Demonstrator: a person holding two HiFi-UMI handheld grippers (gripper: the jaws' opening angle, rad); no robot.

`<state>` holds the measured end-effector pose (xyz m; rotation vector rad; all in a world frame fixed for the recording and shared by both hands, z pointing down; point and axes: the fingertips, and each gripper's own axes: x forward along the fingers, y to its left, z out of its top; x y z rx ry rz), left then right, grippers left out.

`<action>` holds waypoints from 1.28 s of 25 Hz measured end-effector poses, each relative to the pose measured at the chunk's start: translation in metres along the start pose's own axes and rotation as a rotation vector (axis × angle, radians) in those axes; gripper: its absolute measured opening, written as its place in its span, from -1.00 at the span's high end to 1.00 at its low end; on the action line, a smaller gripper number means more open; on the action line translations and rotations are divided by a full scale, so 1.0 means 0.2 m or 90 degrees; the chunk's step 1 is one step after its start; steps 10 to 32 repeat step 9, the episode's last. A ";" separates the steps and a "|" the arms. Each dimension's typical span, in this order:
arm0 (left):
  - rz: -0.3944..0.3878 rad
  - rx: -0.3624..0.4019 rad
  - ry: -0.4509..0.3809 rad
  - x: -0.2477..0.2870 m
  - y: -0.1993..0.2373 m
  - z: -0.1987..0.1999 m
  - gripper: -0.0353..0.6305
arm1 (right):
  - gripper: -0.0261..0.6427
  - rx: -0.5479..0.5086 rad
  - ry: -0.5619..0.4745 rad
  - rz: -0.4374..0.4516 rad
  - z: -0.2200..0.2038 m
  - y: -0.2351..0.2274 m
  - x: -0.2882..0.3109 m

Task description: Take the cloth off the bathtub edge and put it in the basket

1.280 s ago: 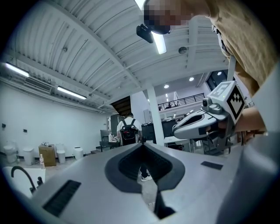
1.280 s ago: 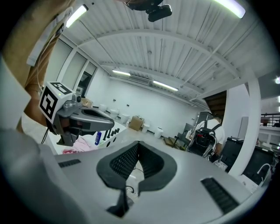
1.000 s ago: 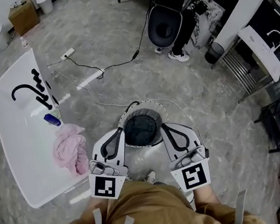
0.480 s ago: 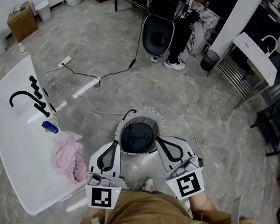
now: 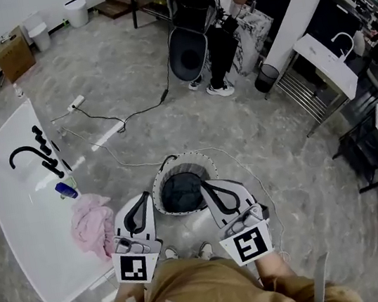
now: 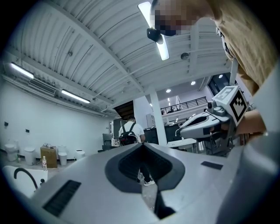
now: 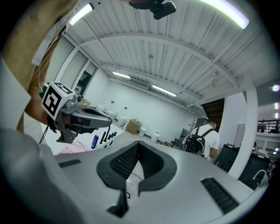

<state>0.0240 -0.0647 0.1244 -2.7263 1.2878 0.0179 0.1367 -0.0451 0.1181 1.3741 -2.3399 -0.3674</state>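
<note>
Two claws, left gripper and right gripper, pointed forward from the waist, jaws together and empty. The cloth lay on the bathtub edge just left of the left gripper; the basket sat between both tips.

**A:** What colours stand out here?

**B:** The cloth is pink, the bathtub white, its tap black, and a bottle blue.

**A:** And the basket?

**B:** It has a pale rim and a dark inside. The floor is mottled grey. The left gripper and right gripper are light grey, with black-and-white square markers on their cubes. The person's clothing is tan.
</note>
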 end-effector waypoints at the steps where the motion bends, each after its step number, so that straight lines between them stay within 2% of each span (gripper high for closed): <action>1: -0.004 0.002 -0.002 0.00 0.00 0.00 0.88 | 0.90 -0.002 -0.002 -0.004 0.01 0.00 0.00; 7: -0.015 -0.003 -0.007 0.00 -0.02 0.04 0.87 | 0.90 -0.008 0.002 -0.020 0.04 -0.03 -0.04; 32: -0.016 -0.013 -0.001 0.00 -0.03 0.04 0.88 | 0.90 -0.008 0.010 -0.021 0.04 -0.04 -0.05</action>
